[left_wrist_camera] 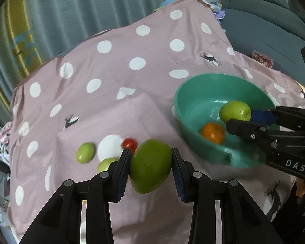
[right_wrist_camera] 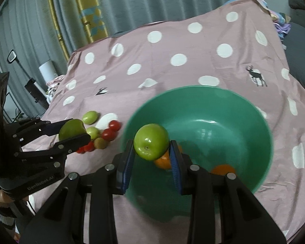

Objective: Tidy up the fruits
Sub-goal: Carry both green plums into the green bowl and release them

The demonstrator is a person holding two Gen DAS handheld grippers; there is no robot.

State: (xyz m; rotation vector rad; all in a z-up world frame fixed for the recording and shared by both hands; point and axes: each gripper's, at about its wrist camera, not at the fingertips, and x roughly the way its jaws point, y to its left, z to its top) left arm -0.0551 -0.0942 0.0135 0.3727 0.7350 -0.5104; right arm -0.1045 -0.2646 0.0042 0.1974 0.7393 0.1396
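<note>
My left gripper (left_wrist_camera: 151,158) is shut on a large green apple (left_wrist_camera: 150,165), held above the pink dotted cloth left of the green bowl (left_wrist_camera: 185,109); it also shows in the right wrist view (right_wrist_camera: 76,131). My right gripper (right_wrist_camera: 151,148) is shut on a second green apple (right_wrist_camera: 151,141) over the bowl (right_wrist_camera: 254,126); it also shows in the left wrist view (left_wrist_camera: 235,111). Two oranges (right_wrist_camera: 162,161) lie in the bowl. Small green fruits (left_wrist_camera: 85,152), red tomatoes (right_wrist_camera: 111,131) and a brown kiwi (right_wrist_camera: 100,143) lie on the cloth.
The pink cloth with white dots (left_wrist_camera: 132,65) covers a raised surface that drops off at its edges. Grey curtains (right_wrist_camera: 142,4) hang behind. A grey sofa (left_wrist_camera: 264,20) stands at the far right.
</note>
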